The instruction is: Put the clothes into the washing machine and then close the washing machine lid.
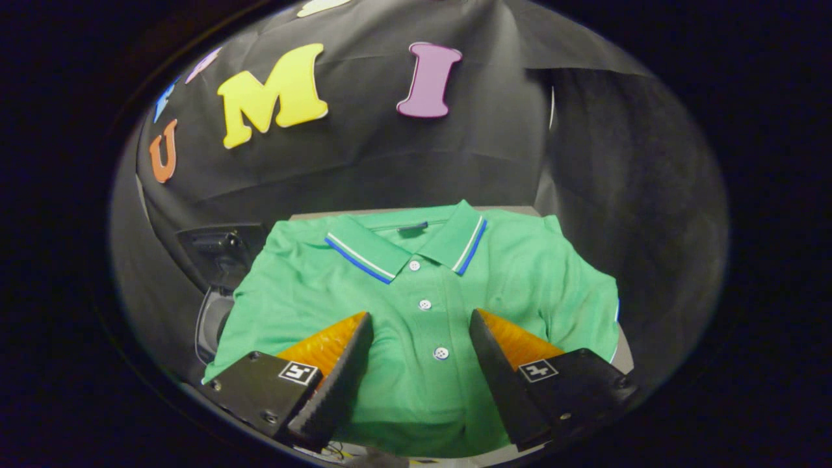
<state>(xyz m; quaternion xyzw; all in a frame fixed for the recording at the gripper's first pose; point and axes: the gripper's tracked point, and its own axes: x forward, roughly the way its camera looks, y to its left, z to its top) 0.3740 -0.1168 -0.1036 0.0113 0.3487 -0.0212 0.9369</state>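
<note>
Green polo shirt [416,338] partly hides dark washing machine [218,286]; jaws apart.

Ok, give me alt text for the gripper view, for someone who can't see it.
A green polo shirt lies flat, collar away from the camera, with the tool open above its button placket. The fingers straddle the placket. A dark machine opening sits beside the shirt.

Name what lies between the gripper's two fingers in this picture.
In the gripper view, the open gripper hovers over the green polo shirt; between its fingers lies the shirt's button placket, with a white button.
</note>
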